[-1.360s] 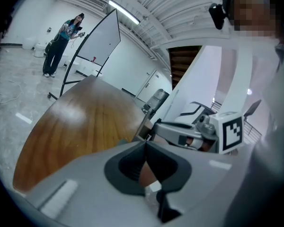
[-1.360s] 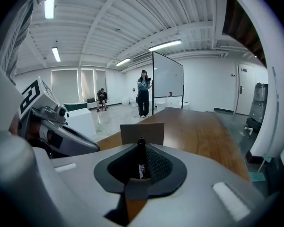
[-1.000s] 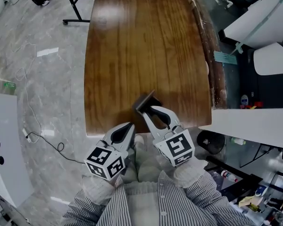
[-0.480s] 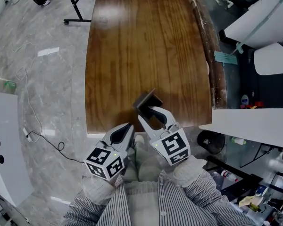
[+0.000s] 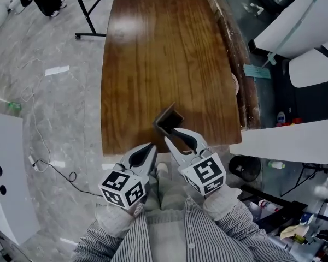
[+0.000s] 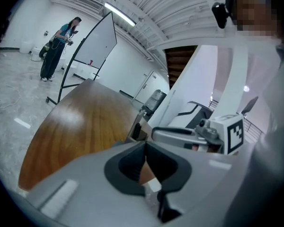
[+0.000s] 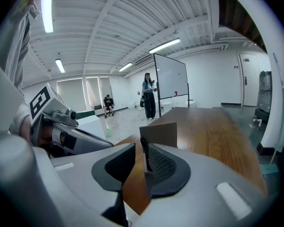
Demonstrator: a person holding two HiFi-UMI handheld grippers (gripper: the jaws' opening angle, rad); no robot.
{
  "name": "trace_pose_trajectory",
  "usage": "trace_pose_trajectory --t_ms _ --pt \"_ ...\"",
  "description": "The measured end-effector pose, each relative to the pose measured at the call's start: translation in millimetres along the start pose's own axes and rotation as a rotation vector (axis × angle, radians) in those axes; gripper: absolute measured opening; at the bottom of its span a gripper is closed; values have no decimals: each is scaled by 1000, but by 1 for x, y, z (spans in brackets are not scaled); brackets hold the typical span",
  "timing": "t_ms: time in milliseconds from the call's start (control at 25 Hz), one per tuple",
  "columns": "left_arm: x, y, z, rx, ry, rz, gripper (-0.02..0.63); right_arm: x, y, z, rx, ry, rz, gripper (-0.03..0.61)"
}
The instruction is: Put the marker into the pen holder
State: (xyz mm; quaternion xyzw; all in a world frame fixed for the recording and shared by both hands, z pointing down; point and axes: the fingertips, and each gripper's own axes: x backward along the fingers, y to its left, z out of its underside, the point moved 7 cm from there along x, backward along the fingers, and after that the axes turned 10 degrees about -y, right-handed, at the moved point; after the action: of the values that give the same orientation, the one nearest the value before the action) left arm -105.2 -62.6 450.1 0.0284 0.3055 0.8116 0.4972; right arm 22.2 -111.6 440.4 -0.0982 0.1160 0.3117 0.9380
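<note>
The right gripper (image 5: 171, 135) sits low centre in the head view. Its tips are just beside the near wall of the holder (image 5: 169, 120), which stands upright near the lower edge of the table (image 5: 153, 48). The jaws are closing, with only bare wood showing between them. No marker shows in any view. It may be standing inside the holder, whose mouth is too dark to read. The left gripper (image 5: 151, 146) has its jaws together and empty. It hangs lower left at the table edge, slightly farther from the holder.
</note>
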Motion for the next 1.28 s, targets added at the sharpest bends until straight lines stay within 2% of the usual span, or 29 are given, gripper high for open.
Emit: trace_pose_trajectory --t_ms 360,800,1280 --pt "8 -36 -11 -86 -1 61 8 50 21 -15 -75 -65 59 2" --pt "27 -63 -2 -103 -13 80 8 85 46 -21 -146 -113 79 0" --pt "35 -68 -1 -107 -8 83 8 94 55 -17 -148 -94 62 0"
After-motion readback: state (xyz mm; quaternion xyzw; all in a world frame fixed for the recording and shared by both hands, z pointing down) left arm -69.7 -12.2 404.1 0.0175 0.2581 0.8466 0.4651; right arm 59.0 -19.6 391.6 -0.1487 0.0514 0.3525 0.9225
